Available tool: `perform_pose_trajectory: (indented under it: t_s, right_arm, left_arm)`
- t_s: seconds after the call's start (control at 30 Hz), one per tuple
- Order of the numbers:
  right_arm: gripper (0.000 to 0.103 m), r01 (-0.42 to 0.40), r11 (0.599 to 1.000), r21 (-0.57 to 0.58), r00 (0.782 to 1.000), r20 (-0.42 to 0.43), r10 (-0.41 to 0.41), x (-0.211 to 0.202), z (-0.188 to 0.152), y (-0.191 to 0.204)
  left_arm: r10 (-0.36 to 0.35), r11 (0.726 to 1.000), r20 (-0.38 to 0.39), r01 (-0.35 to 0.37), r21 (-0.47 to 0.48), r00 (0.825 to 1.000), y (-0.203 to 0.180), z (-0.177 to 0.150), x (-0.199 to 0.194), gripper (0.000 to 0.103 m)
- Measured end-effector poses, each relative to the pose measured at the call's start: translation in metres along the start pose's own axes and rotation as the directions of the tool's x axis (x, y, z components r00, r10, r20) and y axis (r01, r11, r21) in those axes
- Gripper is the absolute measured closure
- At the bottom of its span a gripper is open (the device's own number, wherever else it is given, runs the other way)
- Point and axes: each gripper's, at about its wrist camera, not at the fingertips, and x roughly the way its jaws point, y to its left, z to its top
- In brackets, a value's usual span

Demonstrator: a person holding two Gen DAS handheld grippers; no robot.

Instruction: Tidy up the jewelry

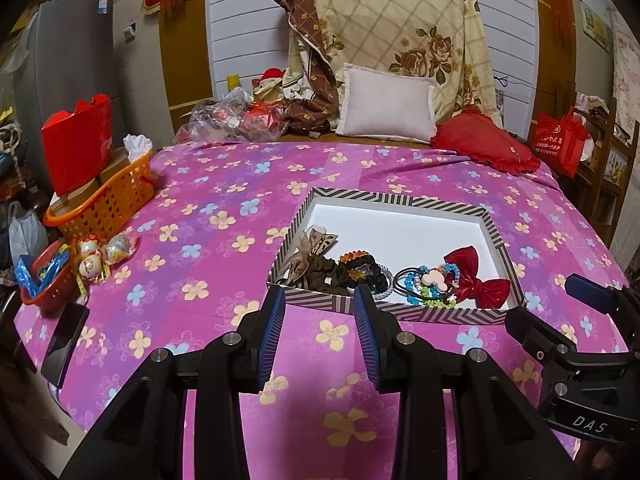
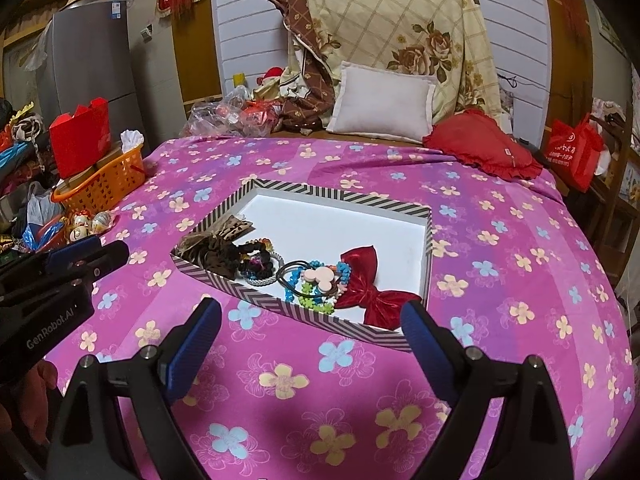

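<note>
We held the left tongs [image 1: 320, 300] at the lower centre of the left wrist view, their blue pads partly apart with nothing between them, hovering just short of the near wall of the striped box [image 1: 400, 312]. The right tongs [image 2: 312, 320] sat at the bottom of the right wrist view, spread wider and likewise empty, their tips flanking the near corner of the same box without touching it.

The box lay on the pink floral bedsheet [image 1: 200, 280], slightly right of centre in the left view. Its white floor was bare toward the far side, and the jewelry was bunched along the near wall. From the left we saw a beige patterned bow [image 1: 316, 242], a dark brown scrunchie [image 1: 320, 276], a black hair tie with orange beads [image 1: 356, 260], a tangle of coloured bead bracelets [image 1: 424, 284] with a pale mouse-shaped charm among them, and a shiny red bow [image 1: 476, 276] at the right end.

At the left edge of the left view stood an orange basket [image 1: 108, 204] carrying a red paper bag [image 1: 78, 140], with a black phone [image 1: 64, 344] lying nearer the bottom left corner. At the top, a white pillow [image 1: 386, 106] and a red frilled cushion [image 1: 484, 144] rested near the head of the bed.
</note>
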Motion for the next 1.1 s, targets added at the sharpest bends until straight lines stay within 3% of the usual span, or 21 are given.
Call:
perform_pose_trajectory:
  t_s: [1.1]
  right_arm:
    - [0.010,0.003,1.000,-0.004,0.999,-0.035,-0.003,0.018,-0.005,0.000]
  left_arm:
    - [0.007,1.000,-0.032,-0.007,0.007,0.999,-0.002,-0.008,0.018,0.076]
